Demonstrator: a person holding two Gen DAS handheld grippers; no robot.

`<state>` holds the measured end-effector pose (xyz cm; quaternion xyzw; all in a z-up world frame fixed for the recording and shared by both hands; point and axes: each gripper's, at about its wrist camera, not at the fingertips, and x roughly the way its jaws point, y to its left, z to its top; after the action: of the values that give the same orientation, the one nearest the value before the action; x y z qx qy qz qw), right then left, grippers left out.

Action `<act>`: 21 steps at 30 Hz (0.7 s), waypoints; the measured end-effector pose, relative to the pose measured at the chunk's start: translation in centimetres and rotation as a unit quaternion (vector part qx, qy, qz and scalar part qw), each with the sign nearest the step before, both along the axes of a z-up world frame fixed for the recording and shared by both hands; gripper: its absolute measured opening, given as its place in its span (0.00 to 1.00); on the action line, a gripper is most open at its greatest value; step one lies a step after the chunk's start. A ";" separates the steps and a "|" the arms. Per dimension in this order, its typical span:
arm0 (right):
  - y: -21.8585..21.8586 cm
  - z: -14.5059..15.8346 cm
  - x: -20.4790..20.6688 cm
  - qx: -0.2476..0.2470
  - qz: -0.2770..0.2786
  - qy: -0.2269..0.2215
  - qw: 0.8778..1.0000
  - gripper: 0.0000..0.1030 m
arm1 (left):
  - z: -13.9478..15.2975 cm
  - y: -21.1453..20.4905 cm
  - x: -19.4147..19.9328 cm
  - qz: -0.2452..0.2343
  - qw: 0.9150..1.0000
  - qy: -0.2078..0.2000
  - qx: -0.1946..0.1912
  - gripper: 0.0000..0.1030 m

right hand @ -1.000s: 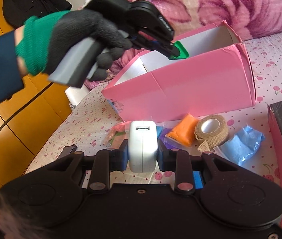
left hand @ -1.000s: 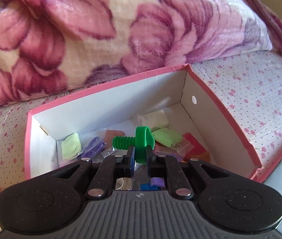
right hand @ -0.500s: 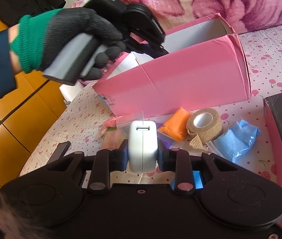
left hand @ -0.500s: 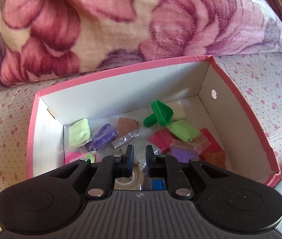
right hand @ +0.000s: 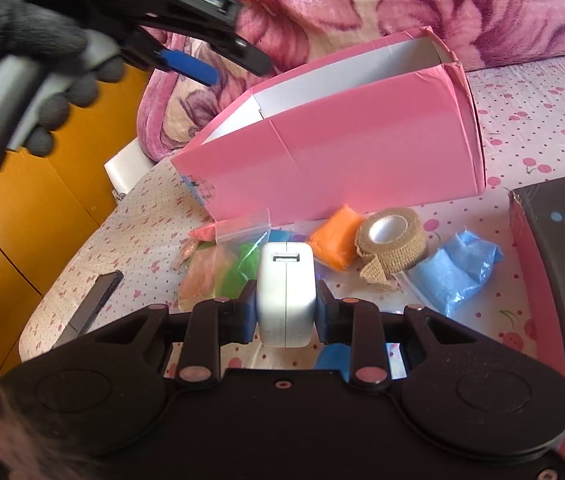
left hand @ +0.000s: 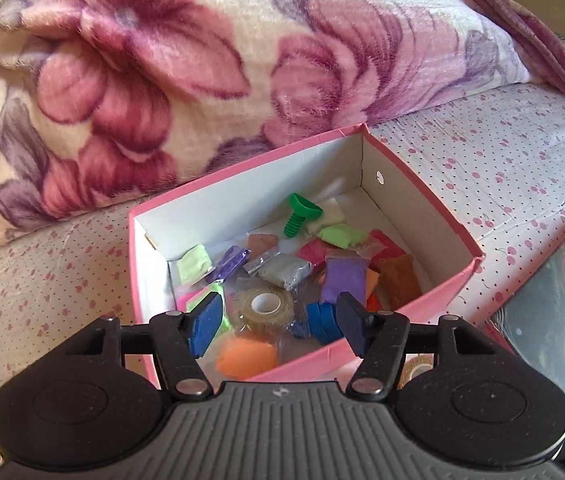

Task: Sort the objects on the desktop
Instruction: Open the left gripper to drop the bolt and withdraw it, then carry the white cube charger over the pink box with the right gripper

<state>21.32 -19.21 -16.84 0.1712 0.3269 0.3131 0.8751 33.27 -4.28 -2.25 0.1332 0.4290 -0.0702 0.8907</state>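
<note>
Pink box (left hand: 434, 304): open-topped, white inside, on the cherry-print bed as I look down.
Green screw (left hand: 300, 216): tipped on its side at the box's far end, atop clay packets.
White charger (right hand: 285, 292): upright, port facing me, clamped in my right hand-held gripper (right hand: 284, 314).

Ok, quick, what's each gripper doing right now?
Left gripper: open, empty, above the pink box.
Right gripper: closed on the white USB charger.
</note>
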 end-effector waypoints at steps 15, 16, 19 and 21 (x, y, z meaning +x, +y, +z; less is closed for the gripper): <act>-0.2 0.4 -2.6 -0.008 0.014 0.000 1.000 0.27 | -4.0 9.0 -12.1 0.014 1.000 0.010 0.024 0.60; -0.3 0.5 -2.7 -0.009 0.014 0.000 1.000 0.27 | -5.0 9.7 -13.0 0.030 0.999 0.010 0.007 0.60; -0.3 0.8 -3.0 -0.009 0.014 0.007 1.000 0.27 | -8.2 11.2 -15.4 0.086 0.995 0.002 -0.047 0.60; -0.3 1.1 -3.1 -0.013 0.013 0.014 1.000 0.27 | -9.8 11.6 -16.3 0.128 0.989 -0.013 -0.076 0.60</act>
<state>18.19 -19.51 -15.73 0.1597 0.3452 0.3175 0.8686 16.96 7.30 -12.06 0.0096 0.4246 0.0137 0.9052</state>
